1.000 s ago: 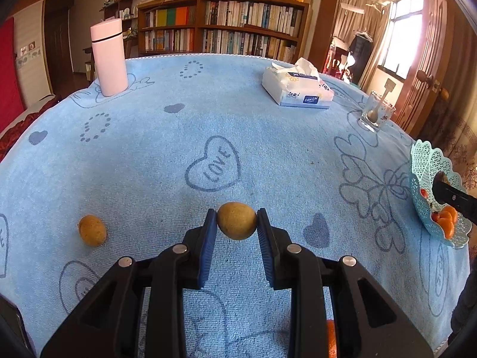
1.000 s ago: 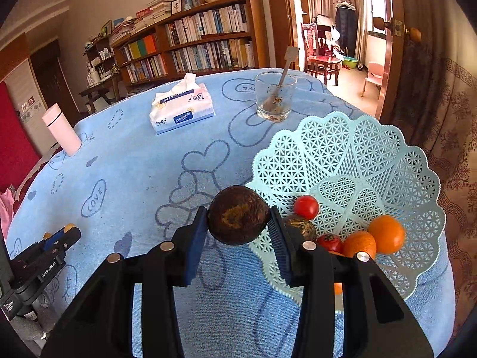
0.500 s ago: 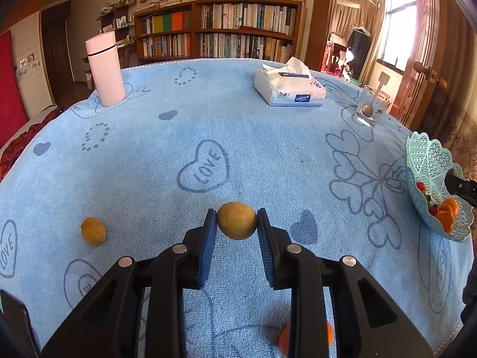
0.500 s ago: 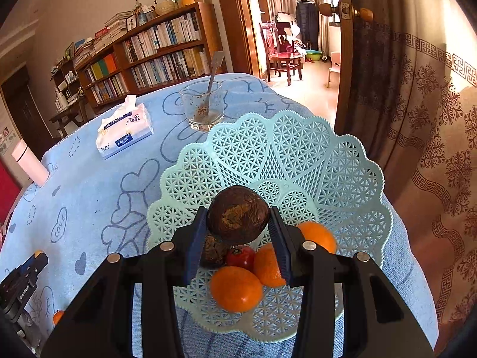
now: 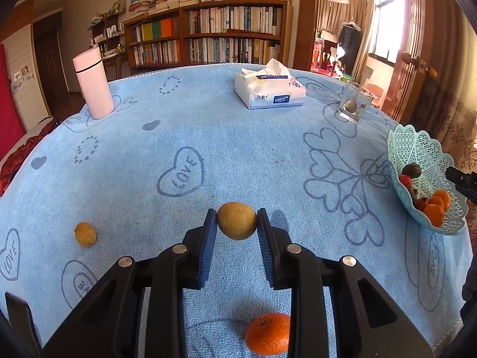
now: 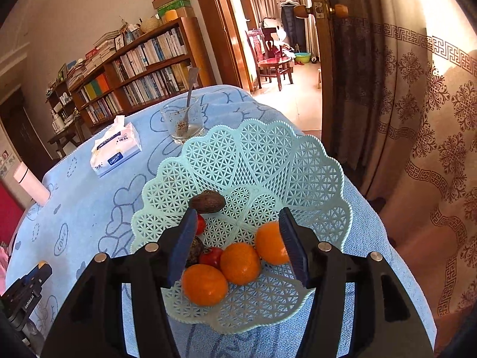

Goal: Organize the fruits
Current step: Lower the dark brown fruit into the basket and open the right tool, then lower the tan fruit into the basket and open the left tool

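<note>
My left gripper (image 5: 237, 231) is shut on a yellow-brown round fruit (image 5: 237, 220) and holds it above the blue tablecloth. A smaller yellow-brown fruit (image 5: 85, 234) lies on the cloth to the left, and an orange (image 5: 267, 333) lies below the gripper. My right gripper (image 6: 238, 240) is open above the pale green lattice basket (image 6: 268, 161). A dark brown fruit (image 6: 207, 202) rests in the basket just beyond the left finger. Three oranges (image 6: 240, 263), small red tomatoes (image 6: 211, 256) and another dark fruit lie in the basket. The basket also shows in the left wrist view (image 5: 417, 149).
A pink bottle (image 5: 93, 83) stands at the far left, a tissue box (image 5: 269, 93) at the far middle, and a glass with a spoon (image 5: 353, 105) at the far right. The basket sits near the table's right edge, beside a curtain (image 6: 417, 119).
My right gripper opened and let go of the dark brown fruit, which now lies in the basket. My left gripper still holds its fruit and has risen slightly.
</note>
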The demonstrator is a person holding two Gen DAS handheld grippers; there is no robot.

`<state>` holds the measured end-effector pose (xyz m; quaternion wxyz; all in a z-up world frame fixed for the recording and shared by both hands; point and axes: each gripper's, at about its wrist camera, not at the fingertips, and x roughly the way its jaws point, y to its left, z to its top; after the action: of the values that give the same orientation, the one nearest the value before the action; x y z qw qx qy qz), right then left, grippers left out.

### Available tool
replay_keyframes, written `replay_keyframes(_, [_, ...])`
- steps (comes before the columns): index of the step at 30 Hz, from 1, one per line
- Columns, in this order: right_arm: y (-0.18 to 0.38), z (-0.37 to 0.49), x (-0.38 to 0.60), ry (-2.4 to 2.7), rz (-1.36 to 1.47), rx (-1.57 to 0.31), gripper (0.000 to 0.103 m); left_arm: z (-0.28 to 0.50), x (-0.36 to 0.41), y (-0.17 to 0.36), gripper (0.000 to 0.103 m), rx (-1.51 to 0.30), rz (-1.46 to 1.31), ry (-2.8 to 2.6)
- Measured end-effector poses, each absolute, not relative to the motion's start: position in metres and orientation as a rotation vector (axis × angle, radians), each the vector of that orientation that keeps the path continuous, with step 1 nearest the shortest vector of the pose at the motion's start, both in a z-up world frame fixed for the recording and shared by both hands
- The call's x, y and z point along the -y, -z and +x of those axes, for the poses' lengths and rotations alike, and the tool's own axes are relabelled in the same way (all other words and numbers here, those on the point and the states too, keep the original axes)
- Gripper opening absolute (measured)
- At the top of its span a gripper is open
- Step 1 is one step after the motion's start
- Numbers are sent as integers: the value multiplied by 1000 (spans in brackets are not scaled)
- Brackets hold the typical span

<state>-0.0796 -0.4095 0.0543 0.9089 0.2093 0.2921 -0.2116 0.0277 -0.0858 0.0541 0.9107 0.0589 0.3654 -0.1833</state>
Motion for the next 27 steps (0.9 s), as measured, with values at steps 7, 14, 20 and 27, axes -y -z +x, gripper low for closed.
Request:
replay_keyframes(7, [-56, -96, 418, 449, 456, -567, 59, 20, 114, -59, 28, -749, 152, 425])
replay_keyframes(14, [-59, -105, 421, 483, 427, -526, 59, 14, 148, -68, 28, -745, 169, 503])
replay_keyframes(20, [-59, -112, 428, 486, 441, -506, 59, 7, 181, -78, 28, -742, 182, 591])
replay_keyframes(27, [-56, -115, 431, 493, 447, -496, 59, -3, 225, -87, 28, -729, 212, 687])
